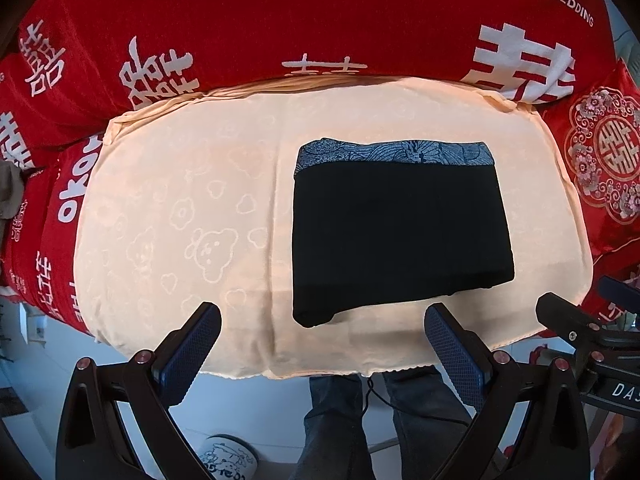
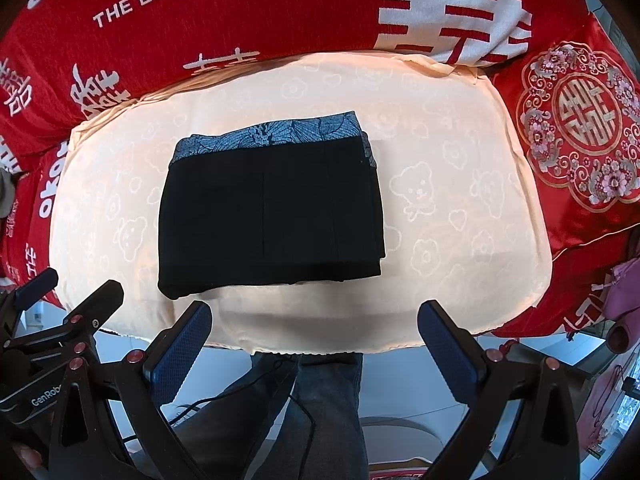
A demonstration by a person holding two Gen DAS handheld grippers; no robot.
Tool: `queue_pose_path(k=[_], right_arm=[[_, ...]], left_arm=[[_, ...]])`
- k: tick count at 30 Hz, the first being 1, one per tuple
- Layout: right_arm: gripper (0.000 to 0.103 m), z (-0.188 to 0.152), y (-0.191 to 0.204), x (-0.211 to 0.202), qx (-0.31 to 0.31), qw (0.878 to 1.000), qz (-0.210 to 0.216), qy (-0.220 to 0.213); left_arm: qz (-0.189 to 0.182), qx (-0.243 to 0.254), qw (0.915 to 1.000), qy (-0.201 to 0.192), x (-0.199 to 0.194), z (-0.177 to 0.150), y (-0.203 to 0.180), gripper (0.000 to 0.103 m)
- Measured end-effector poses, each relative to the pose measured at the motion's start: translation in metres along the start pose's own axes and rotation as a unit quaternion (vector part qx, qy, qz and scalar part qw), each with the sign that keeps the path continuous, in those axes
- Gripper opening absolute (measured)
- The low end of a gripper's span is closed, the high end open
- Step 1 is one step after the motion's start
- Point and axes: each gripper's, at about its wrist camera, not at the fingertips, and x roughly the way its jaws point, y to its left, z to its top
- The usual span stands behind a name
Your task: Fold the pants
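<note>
1. Folded pants (image 1: 400,232) lying on a towel (image 1: 180,200), right of centre in the left wrist frame, left of centre in the right wrist frame.
2. Patterned waistband (image 1: 394,154) along the top edge of the fold.
3. Towel spread over a bedcover (image 1: 280,32) filling the upper frame.
4. Cushion (image 2: 576,140) at right edge, beside the towel.
5. Left gripper (image 1: 320,340) and right gripper (image 2: 314,336) at bottom, spread wide, apart from the pants.
6. Legs (image 1: 344,420) on floor below towel's edge.
</note>
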Motion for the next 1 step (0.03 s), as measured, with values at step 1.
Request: queue_pose_path(k=[1], right_arm=[[0.103, 0.0002, 0.0000, 0.0000, 0.000, 1.000, 0.000, 0.000]], left_arm=[[0.002, 0.001, 1.0000, 0.000, 0.0002, -0.0002, -0.0009, 0.102]])
